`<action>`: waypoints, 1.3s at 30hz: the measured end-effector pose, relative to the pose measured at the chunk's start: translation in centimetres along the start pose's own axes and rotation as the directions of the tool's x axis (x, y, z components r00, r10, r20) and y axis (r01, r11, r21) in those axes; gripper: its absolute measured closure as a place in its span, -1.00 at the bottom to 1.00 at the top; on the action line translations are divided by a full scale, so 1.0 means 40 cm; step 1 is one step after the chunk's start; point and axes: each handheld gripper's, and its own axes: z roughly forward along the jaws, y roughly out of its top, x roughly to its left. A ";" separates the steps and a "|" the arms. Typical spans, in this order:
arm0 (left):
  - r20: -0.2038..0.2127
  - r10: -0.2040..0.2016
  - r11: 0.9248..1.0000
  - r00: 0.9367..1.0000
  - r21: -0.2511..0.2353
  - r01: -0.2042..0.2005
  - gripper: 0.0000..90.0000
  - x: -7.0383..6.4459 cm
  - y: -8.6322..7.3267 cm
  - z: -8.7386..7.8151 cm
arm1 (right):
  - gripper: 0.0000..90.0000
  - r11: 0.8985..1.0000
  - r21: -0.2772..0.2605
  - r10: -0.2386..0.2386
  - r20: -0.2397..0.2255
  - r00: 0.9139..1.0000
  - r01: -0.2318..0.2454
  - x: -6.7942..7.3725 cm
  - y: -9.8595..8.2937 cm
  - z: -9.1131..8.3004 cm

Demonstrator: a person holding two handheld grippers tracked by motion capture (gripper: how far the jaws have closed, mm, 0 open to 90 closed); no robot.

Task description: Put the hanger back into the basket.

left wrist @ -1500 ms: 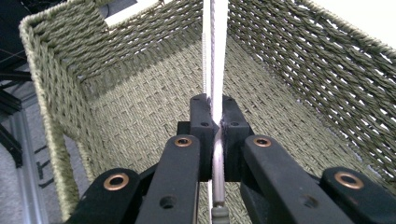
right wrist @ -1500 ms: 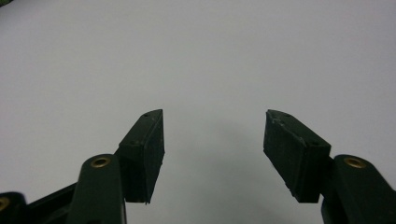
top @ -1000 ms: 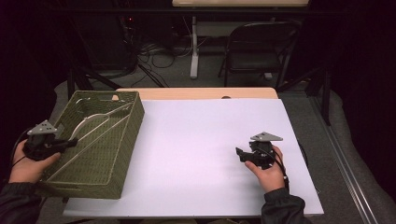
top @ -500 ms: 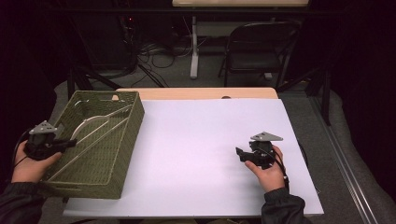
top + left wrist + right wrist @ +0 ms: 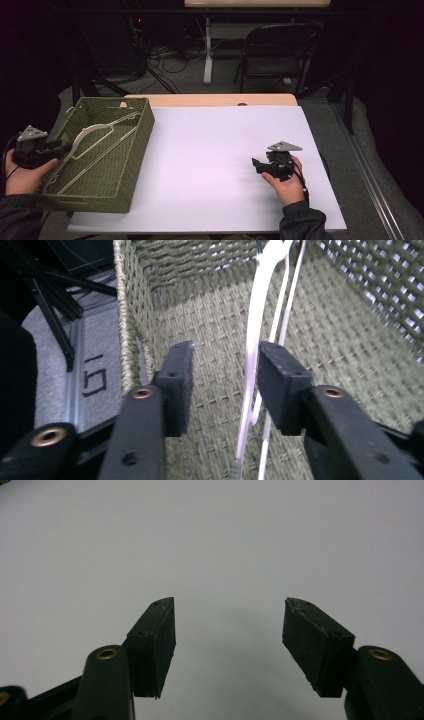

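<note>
A green woven basket [image 5: 137, 150] stands at the table's left end, and a white clothes hanger [image 5: 100, 132] lies slanted inside it. My left gripper [image 5: 62, 146] is at the basket's left rim, open. In the left gripper view the hanger [image 5: 257, 330] runs between the jaws of the left gripper [image 5: 225, 385], close to the right jaw, over the basket floor [image 5: 210, 320]. My right gripper [image 5: 256, 165] rests low over the white table [image 5: 215, 150] at the right, open. The right gripper [image 5: 227, 640] has nothing between its jaws above the white surface [image 5: 200, 540].
A wooden table edge [image 5: 210, 100] shows behind the white top. A dark folding chair [image 5: 272, 50] and floor cables [image 5: 170, 55] lie beyond the table. A grey floor strip [image 5: 95, 365] runs beside the basket's left wall.
My left gripper has shifted slightly to the left at the basket's rim. The right gripper has stayed in place.
</note>
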 end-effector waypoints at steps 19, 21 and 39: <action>0.036 -0.025 0.999 0.999 -0.036 0.026 -0.12 -0.040 0.028 -0.049 | -0.18 1.000 -0.005 -0.003 -0.001 1.000 0.003 0.000 0.000 -0.005; 0.041 -0.013 0.999 0.999 -0.043 0.015 -0.13 -0.055 0.033 -0.060 | -0.18 1.000 -0.005 -0.003 0.001 1.000 0.003 -0.001 0.000 -0.007; 0.164 0.114 0.988 0.980 -0.127 -0.093 -0.13 -0.305 0.093 -0.083 | -0.19 0.999 -0.018 -0.038 0.011 0.999 0.038 0.009 -0.009 -0.046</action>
